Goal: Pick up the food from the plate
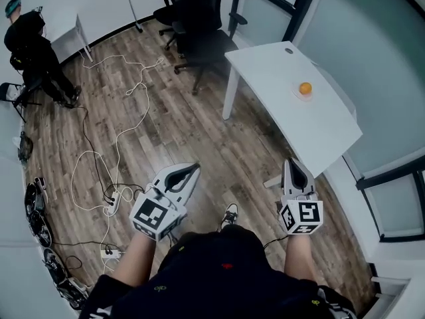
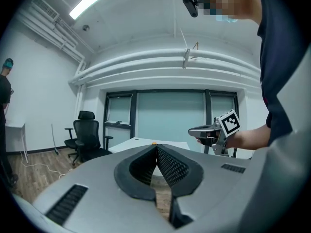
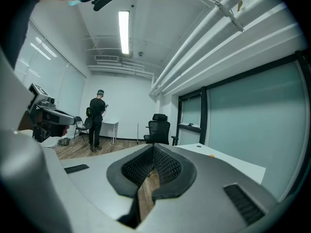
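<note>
An orange piece of food (image 1: 305, 88) lies on a small clear plate (image 1: 297, 95) on the white table (image 1: 285, 105), far ahead and to the right of both grippers. It is a tiny orange spot in the left gripper view (image 2: 153, 142) and the right gripper view (image 3: 212, 155). My left gripper (image 1: 193, 168) is held over the wooden floor, shut and empty, its black pads meeting (image 2: 156, 148). My right gripper (image 1: 293, 163) hangs near the table's front corner, also shut with nothing in it (image 3: 153, 147). Both are held at waist height, well short of the plate.
Black office chairs (image 1: 196, 18) stand behind the table. White cables (image 1: 119, 131) and a power strip (image 1: 111, 203) lie on the floor at the left. A person in dark clothes (image 1: 30, 48) stands by a small white desk (image 1: 70, 32) at the far left. Glass walls run along the right.
</note>
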The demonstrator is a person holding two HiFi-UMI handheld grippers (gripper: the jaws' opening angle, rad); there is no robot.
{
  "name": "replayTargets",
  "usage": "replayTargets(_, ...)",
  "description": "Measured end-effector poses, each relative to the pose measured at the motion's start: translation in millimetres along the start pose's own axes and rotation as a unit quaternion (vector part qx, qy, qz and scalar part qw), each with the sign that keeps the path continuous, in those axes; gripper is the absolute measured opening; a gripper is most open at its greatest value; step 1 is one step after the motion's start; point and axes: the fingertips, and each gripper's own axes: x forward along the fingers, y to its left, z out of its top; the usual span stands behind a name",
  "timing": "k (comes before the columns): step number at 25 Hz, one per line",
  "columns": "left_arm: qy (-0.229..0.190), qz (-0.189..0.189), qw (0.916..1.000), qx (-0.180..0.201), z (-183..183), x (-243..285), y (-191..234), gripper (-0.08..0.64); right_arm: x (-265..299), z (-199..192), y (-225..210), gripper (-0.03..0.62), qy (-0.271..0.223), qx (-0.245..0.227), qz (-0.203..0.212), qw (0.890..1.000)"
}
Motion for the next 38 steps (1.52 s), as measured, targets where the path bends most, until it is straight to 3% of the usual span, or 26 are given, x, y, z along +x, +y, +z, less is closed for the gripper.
replayTargets(13,-0.010,-0.050,0.9983,0.030,58.7,211.9,-37.6,0.023,45.5,1.1,-190.0,0.025,-0.019,0.023,-0.033,0.999)
replayTargets(21,-0.003,-0.084,0.9960,0.028,63.8,287.2,-48.1,0.023,72.9,-11.2,-245.9,0.026,-0.010,0.012,-0.042,0.999)
replayTargets(30,0.010,-0.126,0.9920,0.008,39.0,373.3,-7.2,0.023,126.8,-35.0,-291.4,0.026,0.033,0.015,-0.075,0.997)
replayTargets(38,0.014,-0.198,0.9801,0.006,49.0,474.7,65.7,0.023,220.9,-33.3,-332.5,0.026,0.062,0.014,-0.130,0.989)
